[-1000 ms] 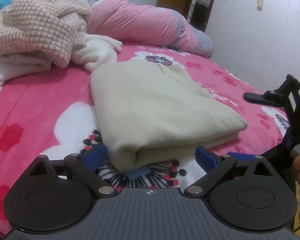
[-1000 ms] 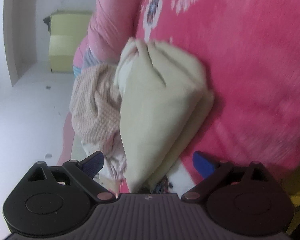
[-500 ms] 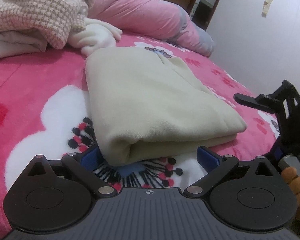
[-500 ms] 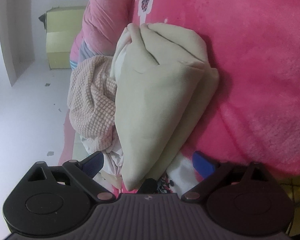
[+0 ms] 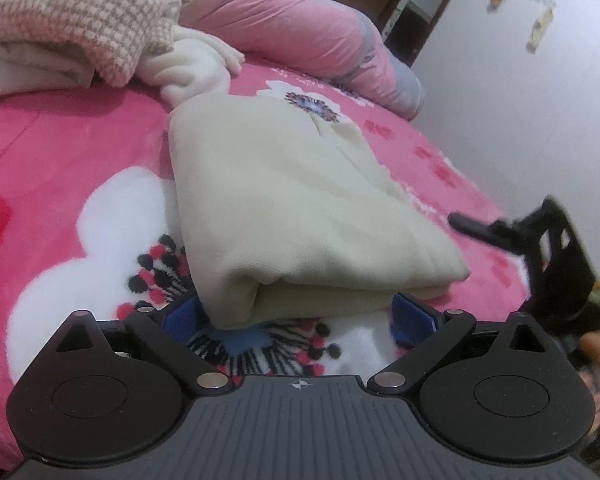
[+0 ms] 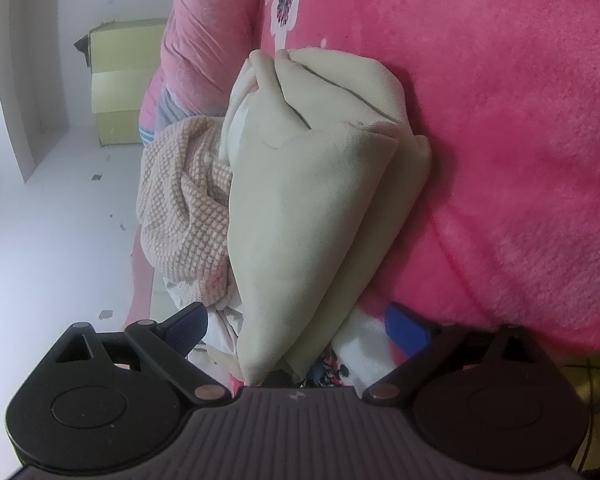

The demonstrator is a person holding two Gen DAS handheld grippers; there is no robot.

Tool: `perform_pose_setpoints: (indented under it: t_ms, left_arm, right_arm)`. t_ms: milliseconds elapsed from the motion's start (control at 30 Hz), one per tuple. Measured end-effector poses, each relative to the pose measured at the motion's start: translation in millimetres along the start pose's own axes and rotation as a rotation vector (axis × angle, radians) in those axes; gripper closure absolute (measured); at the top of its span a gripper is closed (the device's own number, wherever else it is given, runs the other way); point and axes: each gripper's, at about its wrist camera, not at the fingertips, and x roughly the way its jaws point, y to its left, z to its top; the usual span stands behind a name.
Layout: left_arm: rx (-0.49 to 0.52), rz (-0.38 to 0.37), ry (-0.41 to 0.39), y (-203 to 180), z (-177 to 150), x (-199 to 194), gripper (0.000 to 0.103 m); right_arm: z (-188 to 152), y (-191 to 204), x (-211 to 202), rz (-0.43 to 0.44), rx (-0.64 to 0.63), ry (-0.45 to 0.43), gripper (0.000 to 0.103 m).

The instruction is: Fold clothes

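We saw the folded cream garment (image 5: pixel 300 216) lying on the pink bed (image 5: pixel 60 152) near its front edge | left gripper (image 5: pixel 296 316) jaws open astride its fold | right gripper (image 6: pixel 296 328) jaws open, garment's near corner hidden behind the body | checked knit pile (image 5: pixel 80 12) cut off at the frame top.

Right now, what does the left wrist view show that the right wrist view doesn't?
Only the left wrist view shows the right gripper from outside, at the bed's right side, the doorway and the wall hooks. Only the right wrist view shows the yellow-green box. Both show the folded cream garment between open jaws, the checked knit and the pink floral blanket.
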Motion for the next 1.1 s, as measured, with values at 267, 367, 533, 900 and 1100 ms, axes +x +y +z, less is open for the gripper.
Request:
perform_pose_setpoints:
  t_ms: [267, 367, 533, 900, 1100]
  left_arm:
    - [-0.169, -0.160, -0.042, 17, 18, -16, 0.005]
    - [-0.179, -0.172, -0.040, 16, 22, -16, 0.005]
    - [-0.179, -0.193, -0.066, 12, 30, -20, 0.005]
    - [-0.170, -0.196, -0.067, 10, 35, -19, 0.005]
    - [-0.188, -0.231, -0.067, 24, 30, -30, 0.006]
  right_arm:
    - [-7, 5, -8, 0.043, 0.051, -0.035, 0.005]
    - [-7, 5, -3, 0.065, 0.082, -0.028, 0.005]
    - [-6, 1, 15, 0.112, 0.152, -0.001, 0.005]
    - [9, 16, 69, 0.078, 0.131, 0.060, 0.020]
    - [17, 15, 68, 0.070, 0.179, 0.037, 0.046]
